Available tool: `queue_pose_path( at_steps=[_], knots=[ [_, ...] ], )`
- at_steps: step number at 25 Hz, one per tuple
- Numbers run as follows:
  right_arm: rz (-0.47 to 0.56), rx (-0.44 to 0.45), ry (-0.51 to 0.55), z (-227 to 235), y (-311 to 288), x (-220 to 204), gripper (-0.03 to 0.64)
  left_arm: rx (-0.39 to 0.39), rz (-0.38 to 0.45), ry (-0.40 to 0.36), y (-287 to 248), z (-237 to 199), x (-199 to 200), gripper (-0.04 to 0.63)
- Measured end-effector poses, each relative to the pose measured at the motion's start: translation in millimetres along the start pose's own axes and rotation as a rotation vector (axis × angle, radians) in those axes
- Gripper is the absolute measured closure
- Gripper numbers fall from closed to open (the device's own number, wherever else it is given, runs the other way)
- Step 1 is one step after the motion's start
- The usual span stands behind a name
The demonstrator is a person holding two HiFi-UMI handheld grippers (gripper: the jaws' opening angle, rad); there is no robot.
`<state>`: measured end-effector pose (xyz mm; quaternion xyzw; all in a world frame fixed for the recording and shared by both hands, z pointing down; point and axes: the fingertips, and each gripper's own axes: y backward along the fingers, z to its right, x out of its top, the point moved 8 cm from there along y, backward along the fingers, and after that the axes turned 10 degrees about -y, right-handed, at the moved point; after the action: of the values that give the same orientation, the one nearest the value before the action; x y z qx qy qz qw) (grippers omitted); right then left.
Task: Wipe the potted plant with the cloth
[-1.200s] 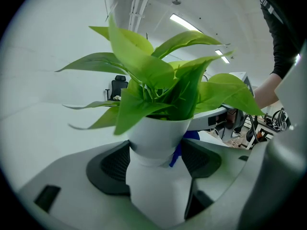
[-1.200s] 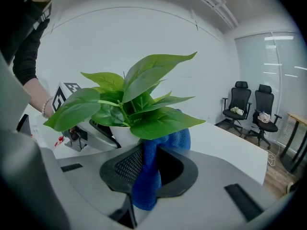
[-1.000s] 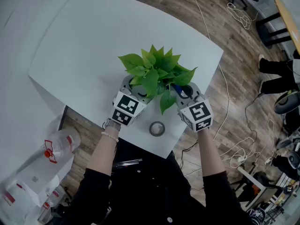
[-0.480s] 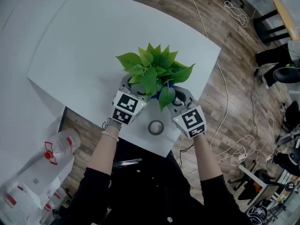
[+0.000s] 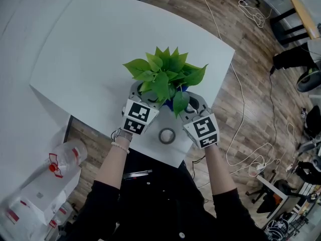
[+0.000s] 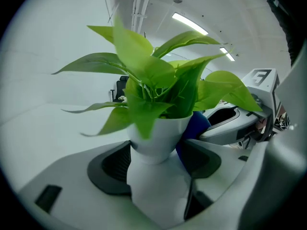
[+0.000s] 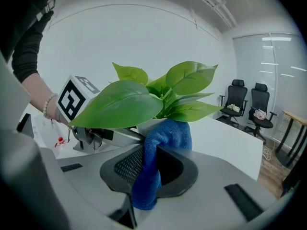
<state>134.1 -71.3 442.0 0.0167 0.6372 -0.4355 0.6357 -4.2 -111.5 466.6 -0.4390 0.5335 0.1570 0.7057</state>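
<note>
- Nearest the person, a tape roll (image 5: 167,136) lies at 6 o'clock from the plant, close to the table (image 5: 95,44) edge. It lies between the two wrists, so both should stay high enough to clear it.
- The left gripper (image 6: 153,163) comes in from 7 o'clock. Its jaws are closed on the narrow lower part of the white pot (image 6: 154,140), with the wider rim sitting above them. This is the steadying hold. It wants to be firm and motionless, because any twist here would tip the potted plant (image 5: 164,74).
- The right gripper (image 7: 147,170) comes in from 5 o'clock. Its jaws are pinched shut on a fold of the blue cloth (image 7: 162,145), which bulges above the pads and hangs a little below them.
- The top of the cloth lies against the pot's side near the rim, or just beside it, under a broad leaf (image 7: 117,104) that droops toward 5 o'clock.
- I judge the wipe is at the pot and the lowest foliage. It would go best by leading with the soft bulge and not the jaw tips, then stroking each leaf from stem to tip.
- Pressure should be light, since the leaves look thin and would bend or tear if pushed across their width.
- Further off, from 10 to 2 o'clock, the upper leaves stand free of both grippers and seem the harder reach.
</note>
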Motion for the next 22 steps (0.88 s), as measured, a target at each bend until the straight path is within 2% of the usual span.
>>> queue_pose_path(
  at_steps=[6,13,19,22],
  knots=[
    [0.022,-0.069,-0.073,19.2,3.9,-1.7,0.522,-0.017,-0.026,-0.044,1.3,10.8,-2.0,0.308],
    [0.035,-0.118,-0.093,36.4,-3.8,10.2,0.522,-0.059,-0.048,-0.067,10.5,10.9,-15.4,0.321],
    [0.044,-0.121,-0.095,48.2,-11.0,18.7,0.522,-0.065,-0.046,-0.091,19.7,-20.8,-15.6,0.321],
    [0.036,-0.116,-0.085,51.0,-14.1,20.2,0.522,-0.100,-0.052,-0.103,14.6,-34.9,-11.2,0.306]
  ],
)
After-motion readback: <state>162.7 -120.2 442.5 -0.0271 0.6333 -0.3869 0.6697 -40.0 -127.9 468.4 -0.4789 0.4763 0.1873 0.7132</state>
